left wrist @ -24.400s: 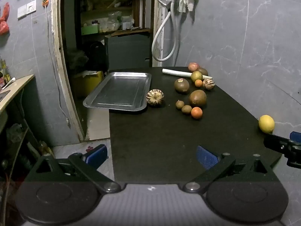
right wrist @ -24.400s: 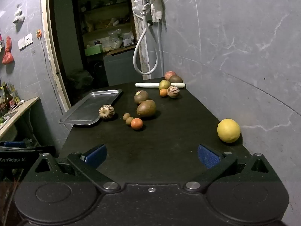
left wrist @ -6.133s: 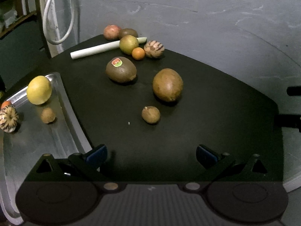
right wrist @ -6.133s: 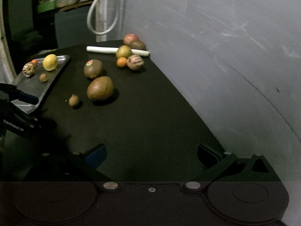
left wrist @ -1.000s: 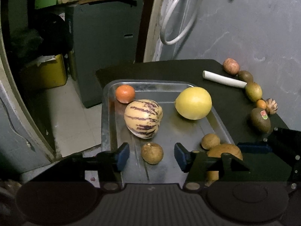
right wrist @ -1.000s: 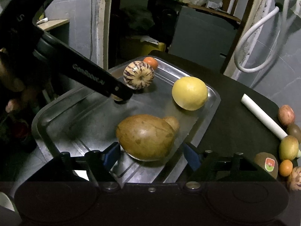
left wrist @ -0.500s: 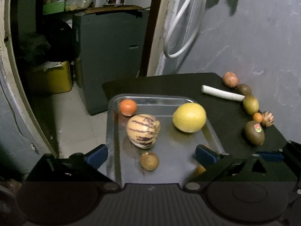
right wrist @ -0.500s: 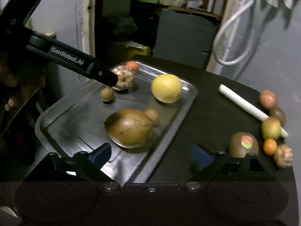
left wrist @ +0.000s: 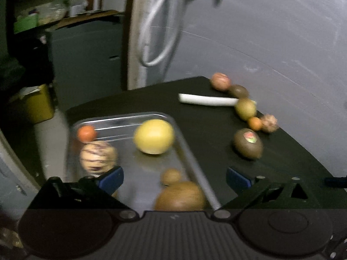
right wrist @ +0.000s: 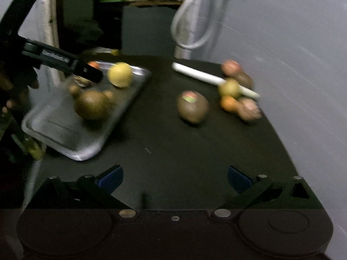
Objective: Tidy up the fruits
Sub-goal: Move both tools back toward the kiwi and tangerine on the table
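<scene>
The metal tray [left wrist: 186, 151] [right wrist: 65, 136] holds a yellow fruit [left wrist: 154, 136] [right wrist: 120, 74], a striped melon [left wrist: 97, 159], a small orange [left wrist: 86, 133], a small brown fruit [left wrist: 171, 176] and a large brown fruit [left wrist: 180, 197] [right wrist: 92, 105]. A stickered kiwi [left wrist: 248, 143] [right wrist: 192, 106] lies on the black table. My left gripper [left wrist: 174, 177] is open and empty over the tray's near end. My right gripper [right wrist: 174, 177] is open and empty over the bare table. The left gripper's finger also shows in the right wrist view [right wrist: 65, 65].
Against the wall lie a white stick [left wrist: 206, 99] [right wrist: 212, 79], a reddish fruit [left wrist: 220, 82], a dark kiwi [left wrist: 238, 90], a green fruit [left wrist: 245, 108] [right wrist: 228, 87], a small orange [left wrist: 254, 123] [right wrist: 228, 104] and a striped fruit [left wrist: 269, 122] [right wrist: 249, 109]. A hose hangs behind.
Both grippers have swung right, away from the tray and toward the table. The right gripper has let go of the large brown fruit, which now lies on the tray. Both views are blurred by motion.
</scene>
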A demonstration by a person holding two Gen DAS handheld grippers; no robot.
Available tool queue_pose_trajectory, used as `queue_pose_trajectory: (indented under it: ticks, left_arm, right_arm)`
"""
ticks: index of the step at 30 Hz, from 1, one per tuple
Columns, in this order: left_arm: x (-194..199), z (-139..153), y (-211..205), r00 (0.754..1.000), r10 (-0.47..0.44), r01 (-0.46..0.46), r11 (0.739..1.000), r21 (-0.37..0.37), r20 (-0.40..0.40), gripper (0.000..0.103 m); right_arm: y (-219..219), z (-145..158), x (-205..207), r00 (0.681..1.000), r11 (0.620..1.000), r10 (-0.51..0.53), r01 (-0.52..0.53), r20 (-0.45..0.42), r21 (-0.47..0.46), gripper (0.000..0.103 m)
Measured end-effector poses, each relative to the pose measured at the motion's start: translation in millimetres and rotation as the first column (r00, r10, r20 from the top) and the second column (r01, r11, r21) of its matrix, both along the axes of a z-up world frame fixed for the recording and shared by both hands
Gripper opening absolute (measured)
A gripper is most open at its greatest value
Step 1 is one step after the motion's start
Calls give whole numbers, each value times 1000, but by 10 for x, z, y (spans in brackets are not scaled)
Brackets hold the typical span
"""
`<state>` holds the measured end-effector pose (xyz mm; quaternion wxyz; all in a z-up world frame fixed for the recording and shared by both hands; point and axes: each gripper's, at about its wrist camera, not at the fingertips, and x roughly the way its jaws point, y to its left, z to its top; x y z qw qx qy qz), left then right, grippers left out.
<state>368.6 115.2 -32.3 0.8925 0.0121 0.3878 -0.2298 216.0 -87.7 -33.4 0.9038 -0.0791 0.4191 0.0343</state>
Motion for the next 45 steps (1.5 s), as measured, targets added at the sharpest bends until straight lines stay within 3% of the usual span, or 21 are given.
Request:
queue_pose_trajectory:
  ticks: [10, 18, 26, 45]
  left_arm:
    - [-180, -70, -664, 991, -132, 132, 991, 5, -39, 102]
    - [-289, -148, -975, 986, -154, 155, 988, 13, -68, 102]
    - [-352, -217, -1174, 987, -127, 130, 991, 25, -94, 102]
    - [-447, -262, -1269, 993, 39, -38, 999, 7, -109, 102]
  right_arm:
    - [-686, 102, -595, 990, 988, -106, 94, -95, -126, 102]
    - [-1056, 119, -792, 983, 981, -133, 112, -128, -159, 102]
    - [-1199, -1, -769, 983, 986, -74, 48, -165, -159, 102]
    - [-1319, -3, -429, 981, 980, 138, -155, -137, -122, 102]
